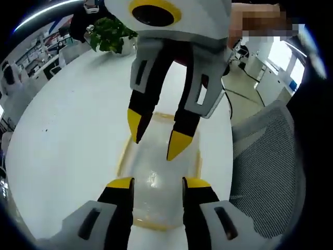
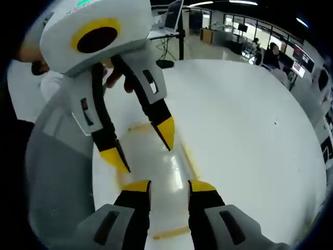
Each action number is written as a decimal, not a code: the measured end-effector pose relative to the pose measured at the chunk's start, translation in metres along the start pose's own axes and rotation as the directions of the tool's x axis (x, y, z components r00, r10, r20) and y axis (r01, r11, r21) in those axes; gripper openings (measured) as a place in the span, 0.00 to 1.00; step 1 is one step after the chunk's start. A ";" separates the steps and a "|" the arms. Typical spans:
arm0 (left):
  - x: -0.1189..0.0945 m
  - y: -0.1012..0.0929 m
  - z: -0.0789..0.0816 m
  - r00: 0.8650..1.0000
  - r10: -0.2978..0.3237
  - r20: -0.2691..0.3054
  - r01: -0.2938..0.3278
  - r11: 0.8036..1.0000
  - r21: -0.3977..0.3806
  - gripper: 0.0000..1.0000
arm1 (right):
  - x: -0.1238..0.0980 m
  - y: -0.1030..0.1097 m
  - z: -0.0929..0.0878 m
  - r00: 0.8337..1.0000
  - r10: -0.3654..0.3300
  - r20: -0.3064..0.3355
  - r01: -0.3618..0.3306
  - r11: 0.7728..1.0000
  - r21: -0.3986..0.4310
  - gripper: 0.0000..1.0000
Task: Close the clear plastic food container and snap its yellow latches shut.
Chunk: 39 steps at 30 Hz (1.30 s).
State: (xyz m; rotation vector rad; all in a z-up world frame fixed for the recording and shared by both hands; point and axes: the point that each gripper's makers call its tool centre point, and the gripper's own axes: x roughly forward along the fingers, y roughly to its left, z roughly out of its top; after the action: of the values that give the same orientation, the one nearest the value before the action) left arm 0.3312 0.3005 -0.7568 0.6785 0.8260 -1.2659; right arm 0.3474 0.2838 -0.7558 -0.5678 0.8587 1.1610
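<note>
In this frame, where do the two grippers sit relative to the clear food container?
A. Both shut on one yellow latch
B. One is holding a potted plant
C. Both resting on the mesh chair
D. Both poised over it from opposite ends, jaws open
D: the left gripper and the right gripper face each other above the container on the white table, each with a gap between its yellow tips.

Clear glossy plastic food container with yellow latches on a smooth white bench; grey mesh chair.
</note>
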 end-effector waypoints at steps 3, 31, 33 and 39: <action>0.001 -0.001 0.002 1.000 -0.008 0.008 0.008 1.000 -0.006 0.36 | 0.000 -0.003 0.001 1.000 -0.002 0.003 0.002 1.000 0.002 0.26; 0.009 -0.016 0.000 0.999 0.033 -0.006 -0.033 0.999 0.017 0.48 | 0.014 -0.019 -0.001 0.999 0.037 0.004 -0.037 0.998 0.041 0.39; 0.008 -0.016 0.001 0.999 0.041 -0.003 -0.041 0.999 0.019 0.50 | 0.015 -0.019 -0.002 0.999 0.047 -0.002 -0.047 0.998 0.050 0.40; 0.009 -0.017 -0.003 0.998 0.055 -0.025 -0.054 0.998 0.035 0.53 | 0.015 -0.020 -0.002 0.998 0.068 0.004 -0.068 0.995 0.074 0.41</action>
State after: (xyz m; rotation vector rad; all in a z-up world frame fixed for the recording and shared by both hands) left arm 0.3150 0.2947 -0.7662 0.7412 0.8033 -1.2269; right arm 0.3676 0.2838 -0.7700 -0.4807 0.9221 1.1861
